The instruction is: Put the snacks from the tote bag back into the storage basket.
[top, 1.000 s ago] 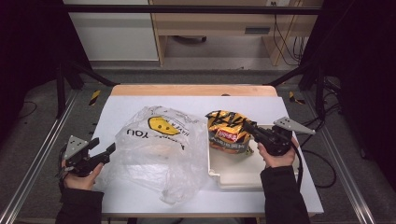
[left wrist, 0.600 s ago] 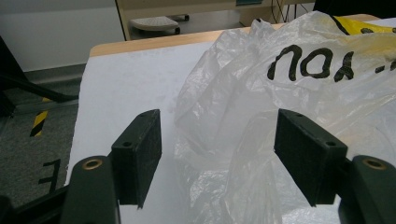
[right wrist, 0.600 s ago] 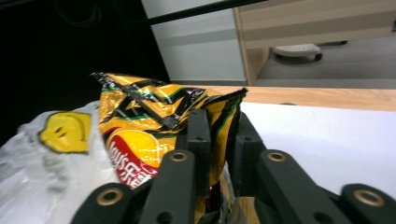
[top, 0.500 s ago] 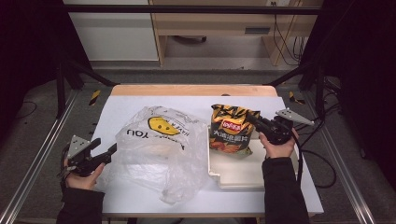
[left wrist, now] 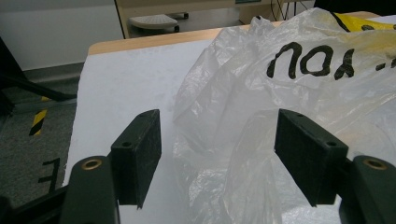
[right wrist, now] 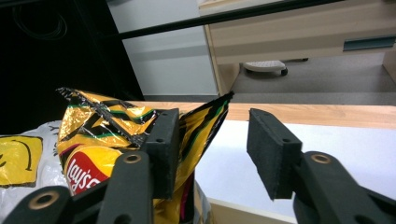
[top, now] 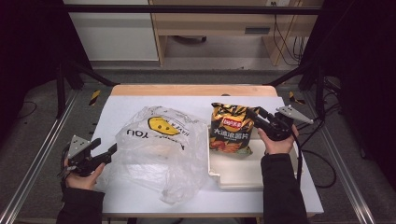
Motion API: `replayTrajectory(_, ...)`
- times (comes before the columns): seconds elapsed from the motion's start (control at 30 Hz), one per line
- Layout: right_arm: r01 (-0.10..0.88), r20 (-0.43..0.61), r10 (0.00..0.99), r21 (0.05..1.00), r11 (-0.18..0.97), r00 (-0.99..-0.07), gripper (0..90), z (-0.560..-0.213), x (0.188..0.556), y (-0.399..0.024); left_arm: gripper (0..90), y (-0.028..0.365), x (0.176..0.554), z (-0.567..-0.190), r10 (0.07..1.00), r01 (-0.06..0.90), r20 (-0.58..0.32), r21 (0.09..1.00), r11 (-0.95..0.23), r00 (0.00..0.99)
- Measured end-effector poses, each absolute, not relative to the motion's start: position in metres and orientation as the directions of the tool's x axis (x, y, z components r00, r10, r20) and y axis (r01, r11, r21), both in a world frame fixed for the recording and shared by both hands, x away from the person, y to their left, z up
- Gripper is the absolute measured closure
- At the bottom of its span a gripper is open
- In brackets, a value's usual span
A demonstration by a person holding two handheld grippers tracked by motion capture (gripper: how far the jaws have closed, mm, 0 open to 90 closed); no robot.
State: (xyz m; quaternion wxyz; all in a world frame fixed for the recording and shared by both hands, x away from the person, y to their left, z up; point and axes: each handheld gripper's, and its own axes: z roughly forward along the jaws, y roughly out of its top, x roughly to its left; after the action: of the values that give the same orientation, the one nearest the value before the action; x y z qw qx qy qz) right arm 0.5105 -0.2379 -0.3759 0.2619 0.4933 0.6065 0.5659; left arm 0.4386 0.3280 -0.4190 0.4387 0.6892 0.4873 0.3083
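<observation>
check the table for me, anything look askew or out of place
Only the chip bag: it stands propped at the far end of the white tray, leaning rather than lying flat. The right gripper has just been opening, its jaws off the bag's top corner. The plastic bag lies crumpled but intact. Nothing is spilled.

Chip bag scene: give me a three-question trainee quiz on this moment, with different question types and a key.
1. True or false: the right gripper is clamped on the chip bag.
2. What does the chip bag rest on? A) white tray B) bare table C) plastic bag
3. Which thing lies between the left gripper's open jaws?

Key
1. False: its jaws have just been opening, and the bag's corner touches one pad only.
2. A: its lower end sits in the tray.
3. A fold of the clear plastic bag, with no pad pressing it.
</observation>
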Motion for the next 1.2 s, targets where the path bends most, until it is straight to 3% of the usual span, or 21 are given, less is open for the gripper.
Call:
replayTrajectory(0.67, 0.237, 0.171, 0.876, 0.969, -0.067, -0.451, 45.9, -0.358, 0.470, -0.236, 31.5, 0.328, 0.437, -0.418, 0.942, 0.399, -0.002, 0.906, -0.140, 0.335)
replayTrajectory(0.87, 0.236, 0.124, 0.878, 0.972, -0.013, -0.462, 48.6, -0.361, 0.454, -0.236, 31.5, 0.328, 0.437, -0.418, 0.942, 0.396, -0.001, 0.907, -0.139, 0.334)
replayTrajectory(0.97, 0.239, 0.124, 0.880, 0.971, -0.012, -0.459, 55.2, -0.364, 0.452, -0.237, 31.5, 0.327, 0.437, -0.418, 0.942, 0.398, 0.000, 0.906, -0.142, 0.336)
replayTrajectory(1.2, 0.279, 0.128, 0.870, 0.960, 0.012, -0.476, 85.4, -0.369, 0.462, -0.227, 31.5, 0.327, 0.438, -0.418, 0.943, 0.399, 0.000, 0.906, -0.141, 0.334)
